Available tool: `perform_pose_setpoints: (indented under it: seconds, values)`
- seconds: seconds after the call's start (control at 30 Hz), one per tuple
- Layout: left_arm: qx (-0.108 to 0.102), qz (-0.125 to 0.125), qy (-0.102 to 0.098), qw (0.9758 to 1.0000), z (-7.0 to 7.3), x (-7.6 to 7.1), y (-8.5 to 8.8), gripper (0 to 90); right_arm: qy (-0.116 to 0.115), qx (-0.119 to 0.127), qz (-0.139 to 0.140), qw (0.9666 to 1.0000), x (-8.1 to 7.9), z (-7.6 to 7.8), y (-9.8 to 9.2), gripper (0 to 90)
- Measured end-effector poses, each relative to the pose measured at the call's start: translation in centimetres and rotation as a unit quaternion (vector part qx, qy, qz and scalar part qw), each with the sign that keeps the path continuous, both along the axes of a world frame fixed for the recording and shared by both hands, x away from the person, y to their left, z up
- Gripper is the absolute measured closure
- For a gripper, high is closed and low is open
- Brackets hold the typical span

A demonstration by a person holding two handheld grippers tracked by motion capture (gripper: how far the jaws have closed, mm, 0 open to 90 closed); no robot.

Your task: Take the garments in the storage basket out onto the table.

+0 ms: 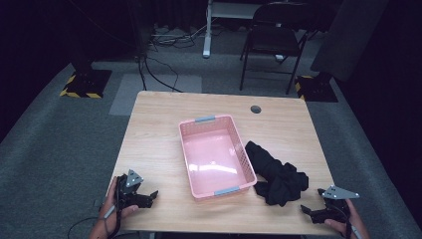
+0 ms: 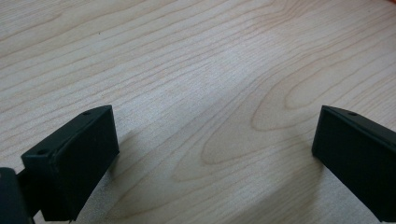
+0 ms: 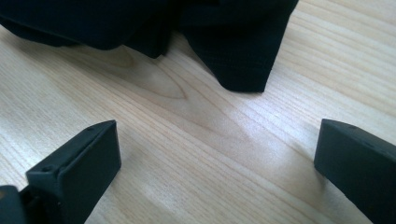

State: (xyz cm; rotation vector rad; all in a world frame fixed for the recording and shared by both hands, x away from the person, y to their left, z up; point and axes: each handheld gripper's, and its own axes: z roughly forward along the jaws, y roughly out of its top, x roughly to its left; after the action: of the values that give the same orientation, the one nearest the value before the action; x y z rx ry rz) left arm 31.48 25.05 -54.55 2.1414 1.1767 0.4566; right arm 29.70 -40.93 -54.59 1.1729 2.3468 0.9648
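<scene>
Nothing has gone into the pink basket (image 1: 217,155) yet, by the look of the high view: its floor is bare, and the black cloth (image 1: 277,173) lies crumpled on the tabletop (image 1: 159,144) just beside the basket's right wall. Judging from that, the work is at its start, with the grasp, the lift and the drop into the basket all left to do. The right gripper (image 1: 312,211) sits near the front edge of the tabletop, close to the cloth's near end but apart from it. The left gripper (image 1: 147,197) rests at the front left corner, well apart from the cloth, with the basket between them.

Seen from the left gripper view, the left gripper (image 2: 212,144) has its jaws spread wide over bare wood, nothing between them.

Seen from the right gripper view, the right gripper (image 3: 217,154) is spread wide too, pinching nothing. A hemmed corner of the cloth (image 3: 243,56) hangs just ahead of the jaws, not yet between them.
</scene>
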Motion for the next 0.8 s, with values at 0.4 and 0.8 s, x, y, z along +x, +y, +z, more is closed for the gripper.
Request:
perform_pose_setpoints:
  seconds: [0.4,0.8]
  values:
    - [0.000,0.000,0.000,1.0000,0.00,0.00,0.00,0.0,-0.003,0.004,-0.005,1.0000,0.03,-0.09,-0.32,0.5]
    - [0.000,0.000,0.000,1.0000,-0.01,0.00,-0.01,0.0,-0.004,0.004,-0.005,1.0000,0.03,-0.11,-0.33,0.5]
